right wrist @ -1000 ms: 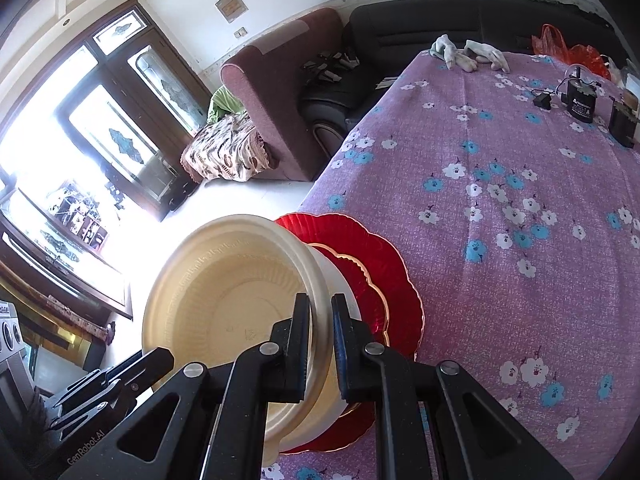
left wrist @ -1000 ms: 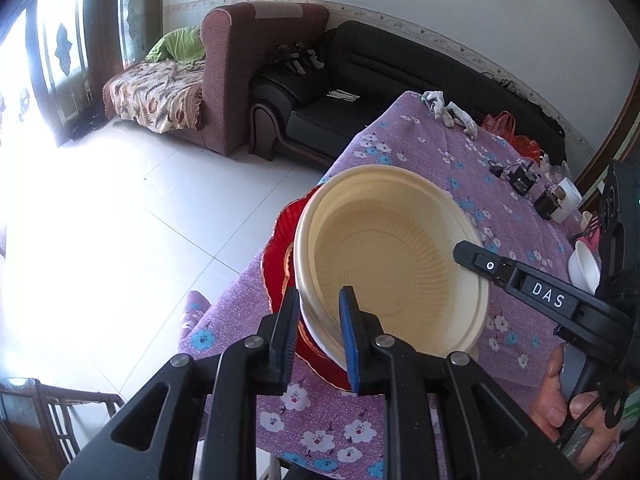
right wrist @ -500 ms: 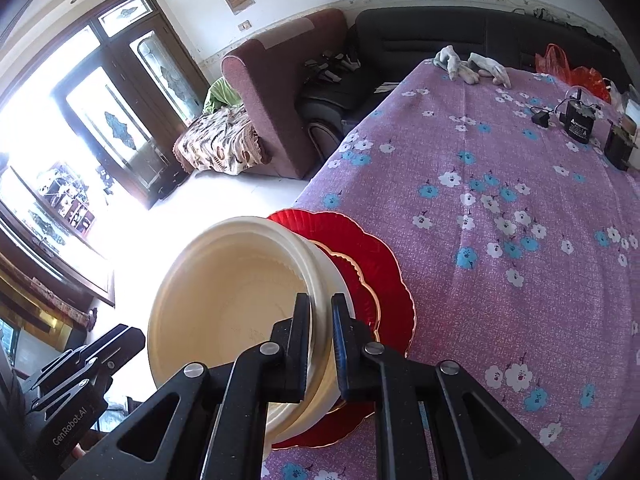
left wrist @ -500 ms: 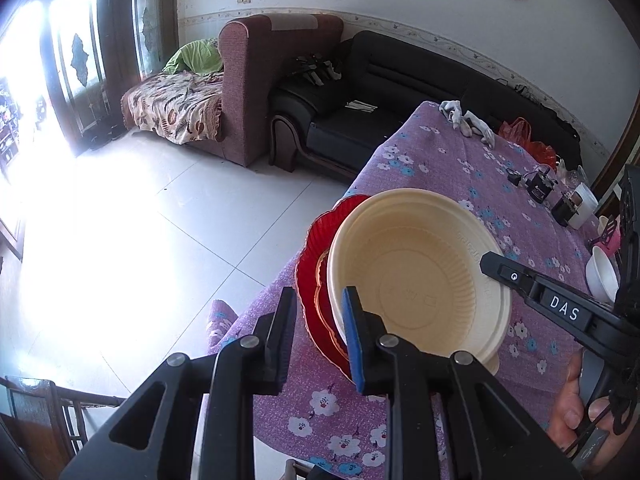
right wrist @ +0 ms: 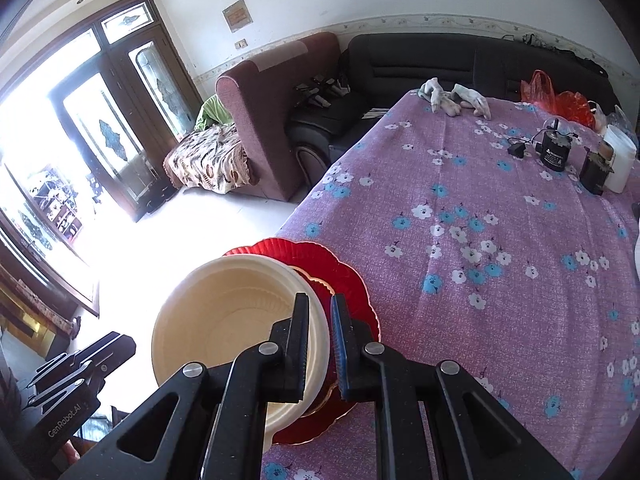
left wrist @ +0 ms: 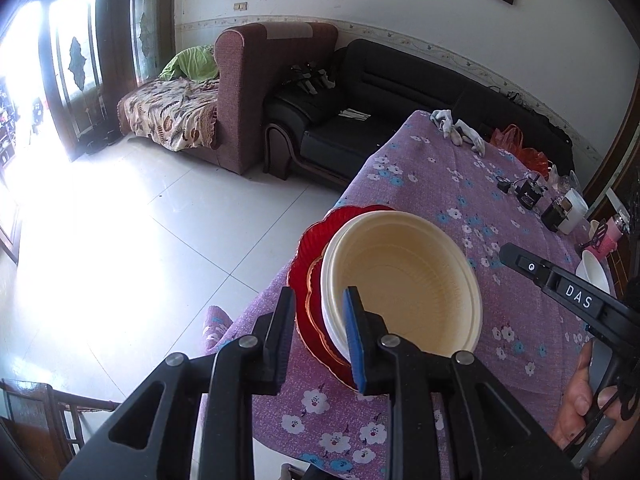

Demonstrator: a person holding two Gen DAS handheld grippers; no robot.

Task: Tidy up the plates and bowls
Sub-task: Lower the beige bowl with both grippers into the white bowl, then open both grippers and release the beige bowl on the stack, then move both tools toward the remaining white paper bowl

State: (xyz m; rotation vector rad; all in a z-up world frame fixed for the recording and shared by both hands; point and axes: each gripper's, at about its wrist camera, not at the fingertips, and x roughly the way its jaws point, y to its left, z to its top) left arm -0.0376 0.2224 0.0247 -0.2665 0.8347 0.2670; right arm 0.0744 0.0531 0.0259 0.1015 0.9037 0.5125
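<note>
A cream bowl (left wrist: 404, 280) sits nested in a white bowl (left wrist: 330, 304), on a small red plate and a larger red scalloped plate (left wrist: 304, 256), at the near left corner of the purple flowered table. My left gripper (left wrist: 318, 300) straddles the near rims of the stack with its jaws a little apart, drawn back from them. My right gripper (right wrist: 320, 308) is shut on the rim of the cream bowl (right wrist: 224, 312) from the right side. The red plate (right wrist: 344, 280) shows beneath it.
A white bowl (left wrist: 596, 272) stands at the table's right edge. Small black devices (right wrist: 554, 152), a white cup (right wrist: 620, 160), gloves (right wrist: 452, 96) and a red bag (right wrist: 560, 100) lie at the far end. The table edge and floor drop off just left of the stack.
The left gripper has pulled back and its jaws have spread off the bowl rims. The stack looks smaller and farther in both views. The right gripper keeps its grip.
</note>
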